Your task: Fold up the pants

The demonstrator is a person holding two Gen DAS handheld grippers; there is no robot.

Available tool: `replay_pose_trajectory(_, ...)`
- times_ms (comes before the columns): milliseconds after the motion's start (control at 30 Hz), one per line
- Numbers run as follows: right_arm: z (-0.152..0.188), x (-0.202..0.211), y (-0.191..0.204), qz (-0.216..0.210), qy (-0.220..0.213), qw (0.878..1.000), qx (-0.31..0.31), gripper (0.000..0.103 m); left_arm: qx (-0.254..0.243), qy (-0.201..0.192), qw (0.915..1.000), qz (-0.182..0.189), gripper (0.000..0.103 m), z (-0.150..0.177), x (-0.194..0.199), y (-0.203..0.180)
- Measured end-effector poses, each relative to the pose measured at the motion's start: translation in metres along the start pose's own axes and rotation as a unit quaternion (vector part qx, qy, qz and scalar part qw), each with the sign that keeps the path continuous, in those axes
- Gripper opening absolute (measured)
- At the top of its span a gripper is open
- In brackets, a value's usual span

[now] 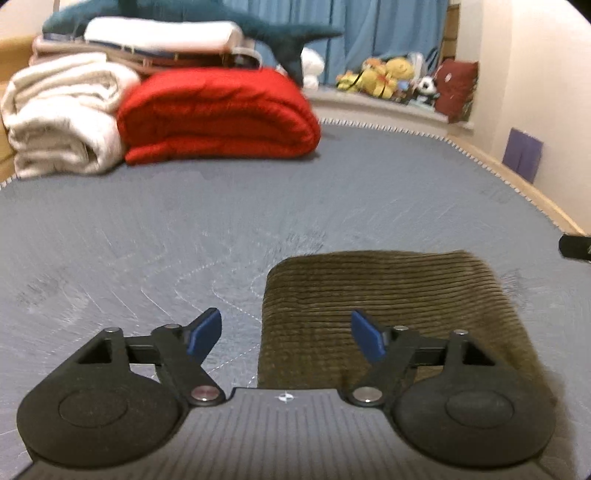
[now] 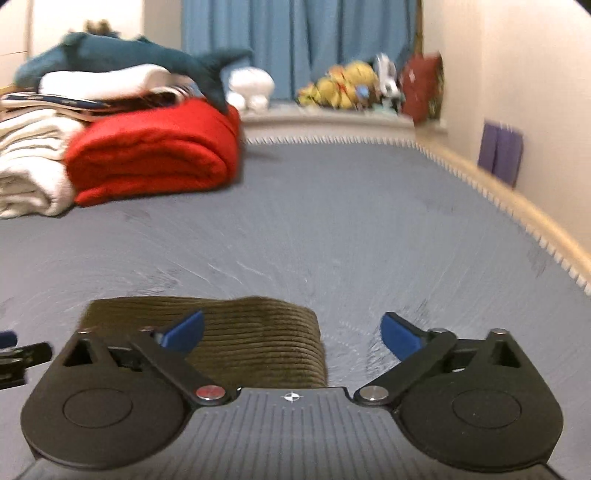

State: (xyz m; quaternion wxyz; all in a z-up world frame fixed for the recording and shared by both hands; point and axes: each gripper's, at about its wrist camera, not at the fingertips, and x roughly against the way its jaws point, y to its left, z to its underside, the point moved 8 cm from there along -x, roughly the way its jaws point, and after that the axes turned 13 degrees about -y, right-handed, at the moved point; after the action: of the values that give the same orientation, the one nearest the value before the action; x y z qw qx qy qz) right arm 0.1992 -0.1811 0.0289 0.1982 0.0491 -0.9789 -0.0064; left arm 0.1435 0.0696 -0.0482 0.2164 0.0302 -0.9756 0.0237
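Observation:
Olive corduroy pants (image 1: 388, 299) lie folded into a compact block on the grey bed cover (image 1: 184, 221). My left gripper (image 1: 286, 332) hovers open over the block's left edge, blue pads wide apart and nothing pinched. In the right wrist view the same pants (image 2: 240, 332) lie low and left, and my right gripper (image 2: 291, 332) stands open over their right edge with empty jaws. A part of the right gripper (image 1: 576, 247) shows at the right edge of the left wrist view. The left gripper's tip (image 2: 14, 350) peeks in at the left edge of the right wrist view.
A folded red quilt (image 1: 218, 118) and a rolled cream blanket (image 1: 62, 118) sit at the far left of the bed, with stacked linens and a plush shark (image 1: 280, 33) on top. Soft toys (image 1: 391, 74) line a ledge by blue curtains. A wall (image 1: 535, 92) runs along the right.

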Motion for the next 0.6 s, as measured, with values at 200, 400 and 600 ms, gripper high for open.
replay_pose_trajectory(200, -0.029, 0.085, 0.006, -0.014, -0.014, 0.999, -0.042, 0.102, -0.004, -0.007, 0.999, -0.044, 0.089, -0.011, 0.06, -0.005)
replay_pose_trajectory(400, 0.005, 0.116, 0.001, -0.013, 0.047, 0.995, -0.081, 0.102, 0.041, 0.054, 0.9972, -0.031, 0.103, 0.003, 0.1, -0.011)
replay_pose_trajectory(600, 0.085, 0.1, 0.007, 0.028, 0.136, 0.988, -0.067, 0.102, 0.065, 0.125, 0.9898, -0.014, 0.103, 0.054, 0.091, -0.017)
